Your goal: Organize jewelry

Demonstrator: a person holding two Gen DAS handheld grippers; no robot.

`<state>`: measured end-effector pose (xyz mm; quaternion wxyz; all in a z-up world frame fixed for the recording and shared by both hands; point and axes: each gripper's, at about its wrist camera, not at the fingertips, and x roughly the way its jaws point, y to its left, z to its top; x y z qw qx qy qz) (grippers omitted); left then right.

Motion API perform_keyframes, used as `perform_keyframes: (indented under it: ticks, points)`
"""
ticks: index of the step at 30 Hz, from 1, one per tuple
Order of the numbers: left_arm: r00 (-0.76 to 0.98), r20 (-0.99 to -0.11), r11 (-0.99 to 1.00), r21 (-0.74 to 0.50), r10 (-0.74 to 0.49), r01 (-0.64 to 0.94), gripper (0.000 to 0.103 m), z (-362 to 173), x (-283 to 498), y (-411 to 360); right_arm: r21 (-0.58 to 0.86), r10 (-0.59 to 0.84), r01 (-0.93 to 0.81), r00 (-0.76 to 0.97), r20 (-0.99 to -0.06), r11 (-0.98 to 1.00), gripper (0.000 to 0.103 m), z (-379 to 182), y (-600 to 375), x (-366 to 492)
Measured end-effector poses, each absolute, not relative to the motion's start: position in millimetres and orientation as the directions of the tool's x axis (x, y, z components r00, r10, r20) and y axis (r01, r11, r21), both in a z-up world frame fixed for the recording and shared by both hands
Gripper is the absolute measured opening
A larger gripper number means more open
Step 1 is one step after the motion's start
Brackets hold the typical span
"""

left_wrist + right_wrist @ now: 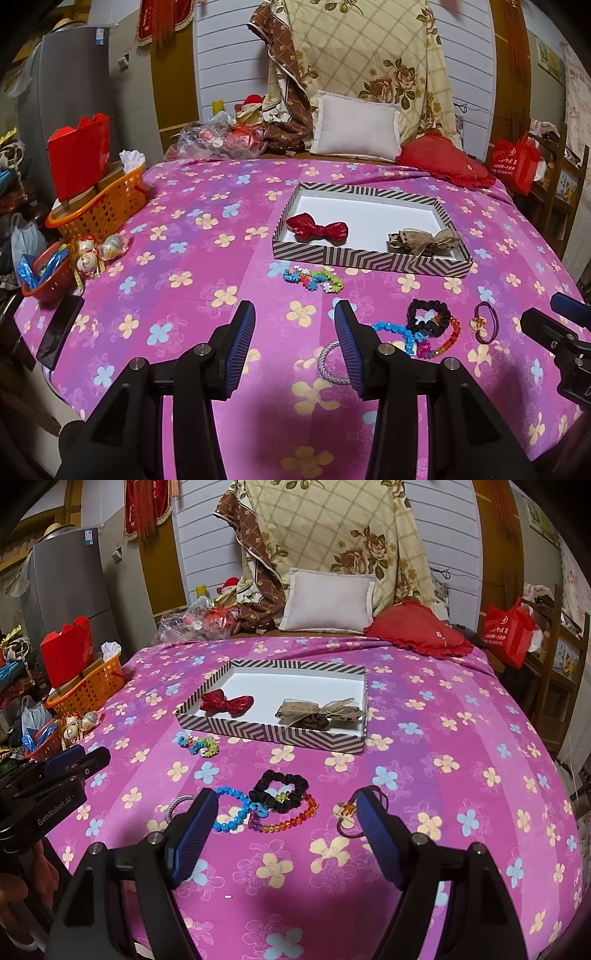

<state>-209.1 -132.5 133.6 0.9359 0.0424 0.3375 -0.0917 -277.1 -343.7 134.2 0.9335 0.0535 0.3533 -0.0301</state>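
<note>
Left wrist view first. Left gripper [294, 320] spread wide, nothing between the blue pads, hovering over the pink flowered sheet [184, 266]. Striped box [369, 258] straight ahead, with a red bow [317, 229] on its white floor at the left and a brown ribbon bow [424, 240] at the right. Colourful flower bracelet [313, 279] on the sheet just in front of the box's near wall. Silver bracelet [328, 360] partly hidden behind the right pad. Further right, a tangled little heap: black scrunchie [430, 319], blue bead bracelet [397, 329] and orange bead bracelet [453, 334] touching or overlapping. Purple hair tie [487, 320] lying apart from the heap, near the right gripper [565, 317], only partly in frame at the edge. Orange basket [99, 206] and a dark phone [59, 332] off at the left side.

Right wrist view. Right gripper [288, 819] also released and wide apart, holding nothing. Scrunchie [280, 784] and both bead bracelets [232, 812] showing between the pads, hair tie [347, 821] tucked partly behind the right pad, silver bracelet [175, 805] peeking out beside the left pad. Box [273, 736] beyond them with both bows [227, 703] inside, flower bracelet [197, 745] just off its near left corner. Left gripper [79, 762] poking in from the left edge. White pillow [328, 602] and red cushion [417, 629] at the head of the bed.
</note>
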Motion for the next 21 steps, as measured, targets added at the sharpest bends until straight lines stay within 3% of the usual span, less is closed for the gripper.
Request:
perform_keyframes:
  ticks: [21]
  points:
    - [0.727,-0.677,0.983,0.023,-0.120,0.184,0.023,103.0,-192.6,-135.0,0.081,-0.017,0.102,0.717,-0.697,0.991,0.081,105.9,-354.2,-261.8]
